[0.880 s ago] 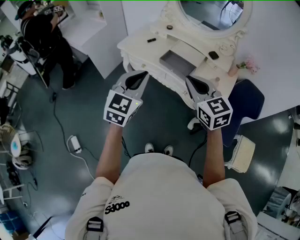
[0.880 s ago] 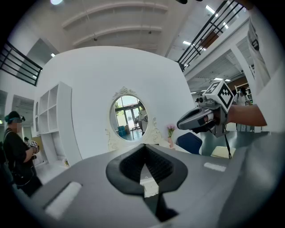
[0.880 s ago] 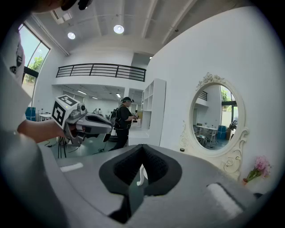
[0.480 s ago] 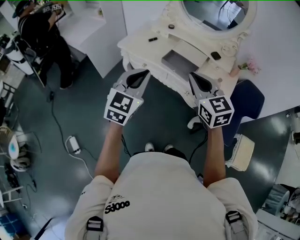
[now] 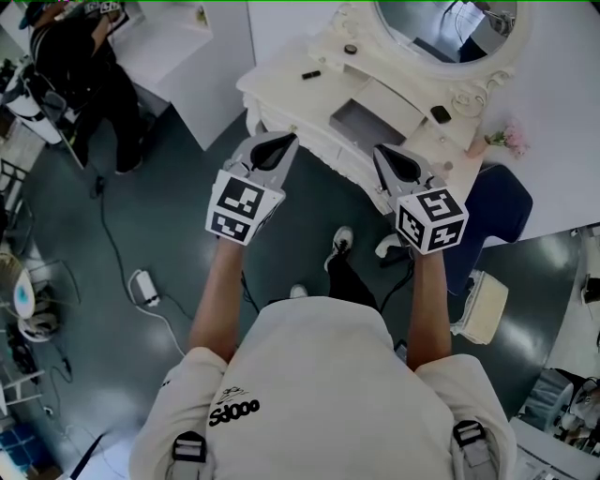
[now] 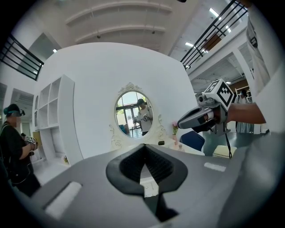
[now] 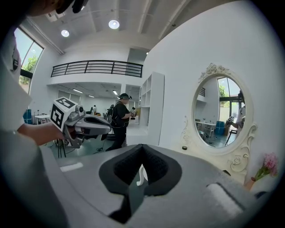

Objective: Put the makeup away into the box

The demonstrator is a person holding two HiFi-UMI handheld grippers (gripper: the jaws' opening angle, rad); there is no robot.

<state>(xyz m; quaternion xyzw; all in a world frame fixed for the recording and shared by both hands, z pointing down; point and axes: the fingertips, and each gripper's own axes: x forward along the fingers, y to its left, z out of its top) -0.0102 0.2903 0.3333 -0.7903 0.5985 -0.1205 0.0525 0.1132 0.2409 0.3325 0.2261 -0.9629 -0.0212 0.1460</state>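
Head view had both tools held out in front of the person. The left hand-held gripper (image 5: 284, 142) and right hand-held gripper (image 5: 382, 153) each had jaws pressed together with nothing between them, hovering just short of the white dressing surface (image 5: 277, 86). Small dark makeup bits (image 5: 311, 74) sat on that surface, apart from the grey open box (image 5: 361, 122) near its middle. Oval mirror (image 5: 441, 28) sat behind, blue chair (image 5: 497, 202) off right.
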